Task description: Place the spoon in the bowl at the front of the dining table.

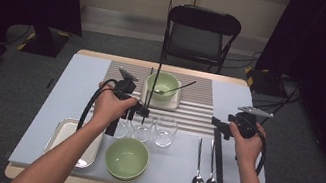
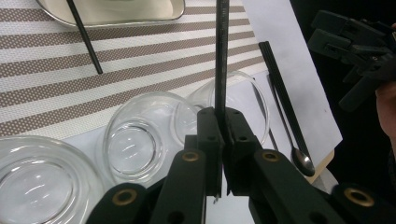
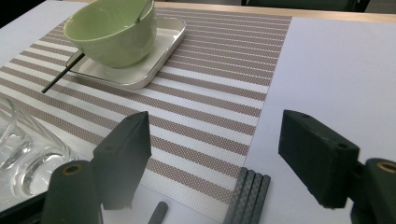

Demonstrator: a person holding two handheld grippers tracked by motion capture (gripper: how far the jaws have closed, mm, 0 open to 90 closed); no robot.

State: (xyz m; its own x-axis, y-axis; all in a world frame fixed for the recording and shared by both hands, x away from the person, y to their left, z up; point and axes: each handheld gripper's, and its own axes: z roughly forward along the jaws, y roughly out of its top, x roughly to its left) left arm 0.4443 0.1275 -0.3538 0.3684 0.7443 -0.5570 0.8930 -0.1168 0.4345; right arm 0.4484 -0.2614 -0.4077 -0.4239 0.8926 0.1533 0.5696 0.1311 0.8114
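- Two hands come in from the bottom of the high view, forearms angled inward over the table (image 1: 48, 96).
- I have the left gripper (image 1: 139, 113) above the row of drinking glasses (image 1: 165, 131), wrist turned so its jaws point toward the right gripper; they are clamped tight on a black chopstick (image 2: 221, 56) that stands nearly upright over the striped placemat (image 1: 199, 103).
- I have the right gripper (image 1: 219, 127) held at the mat's right edge, jaws spread wide with nothing between them, just above the remaining black chopsticks (image 3: 247, 196) lying beside two spoons (image 1: 198, 179).
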